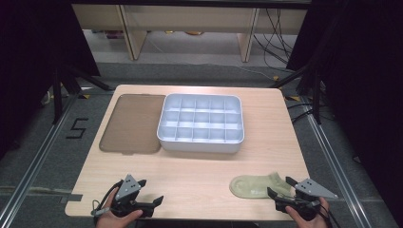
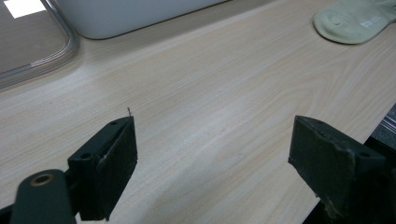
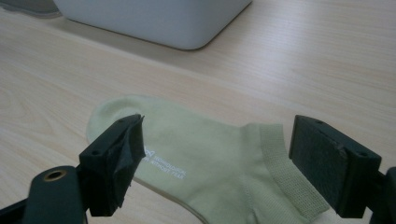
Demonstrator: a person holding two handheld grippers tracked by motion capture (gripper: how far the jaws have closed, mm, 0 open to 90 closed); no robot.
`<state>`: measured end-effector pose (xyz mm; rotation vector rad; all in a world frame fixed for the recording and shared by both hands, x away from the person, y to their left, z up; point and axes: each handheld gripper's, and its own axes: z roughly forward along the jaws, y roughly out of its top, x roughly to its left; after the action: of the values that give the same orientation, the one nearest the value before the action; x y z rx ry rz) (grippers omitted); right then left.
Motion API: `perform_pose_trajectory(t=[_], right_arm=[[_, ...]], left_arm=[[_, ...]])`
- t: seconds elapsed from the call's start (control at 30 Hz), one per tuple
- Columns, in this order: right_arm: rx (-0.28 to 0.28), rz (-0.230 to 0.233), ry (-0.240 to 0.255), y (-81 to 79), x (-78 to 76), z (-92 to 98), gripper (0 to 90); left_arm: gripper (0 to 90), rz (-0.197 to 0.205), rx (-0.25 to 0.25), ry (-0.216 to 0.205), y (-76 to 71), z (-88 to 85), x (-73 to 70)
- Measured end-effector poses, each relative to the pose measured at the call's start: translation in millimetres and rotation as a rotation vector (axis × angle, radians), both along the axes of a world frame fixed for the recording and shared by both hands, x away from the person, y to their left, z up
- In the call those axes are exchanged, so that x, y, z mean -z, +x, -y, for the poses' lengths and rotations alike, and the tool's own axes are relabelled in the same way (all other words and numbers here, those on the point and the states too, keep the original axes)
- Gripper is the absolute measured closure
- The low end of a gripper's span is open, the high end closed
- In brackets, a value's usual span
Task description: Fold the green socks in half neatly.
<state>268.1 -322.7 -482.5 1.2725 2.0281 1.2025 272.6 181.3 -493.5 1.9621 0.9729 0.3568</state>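
One sock (image 1: 257, 185), pale green, at 5 o'clock on the tabletop (image 1: 199, 171). One white divider box (image 1: 201, 123) at 12 o'clock, grid of 15 compartments, three rows by five. One brownish clear lid (image 1: 132, 123), flat, at 10 o'clock. Two hand-held grippers: left hand-held gripper (image 1: 147, 194) at 7 o'clock, right hand-held gripper (image 1: 281, 187) at 5 o'clock. One tabletop.

Sock (image 1: 256, 185): pale green ankle sock, lying flat on side on light wood tabletop, toward 5 o'clock of table, near front edge. Toe end rounded, pointing to 9 o'clock; ribbed cuff at 3 o'clock end. Small white lettering printed along sole (image 3: 164, 164). Fabric smooth, lightly creased near heel. Single sock, unfolded, not bunched.
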Motion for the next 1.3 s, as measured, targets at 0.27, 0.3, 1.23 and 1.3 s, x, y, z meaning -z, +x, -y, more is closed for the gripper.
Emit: perform_pose_trajectory(t=[0.27, 0.3, 1.23, 1.3], right_arm=[[0.014, 0.003, -0.022, 1.0, -0.6, 3.1, 18.9], [0.014, 0.003, -0.022, 1.0, -0.6, 3.1, 18.9], [0.038, 0.024, -0.021, 2.8, -1.3, 12.4, 21.2], [0.035, 0.033, -0.014, 4.0, -0.9, 12.3, 21.3]], left_arm=[[15.0, -0.030, 0.040, -0.007, 1.9, 9.6, 0.5], [15.0, -0.030, 0.040, -0.007, 1.9, 9.6, 0.5], [28.0, -0.097, 0.255, 0.036, 57.1, 155.2, -2.6], [29.4, -0.094, 0.252, 0.026, 57.9, 161.3, -1.9]])
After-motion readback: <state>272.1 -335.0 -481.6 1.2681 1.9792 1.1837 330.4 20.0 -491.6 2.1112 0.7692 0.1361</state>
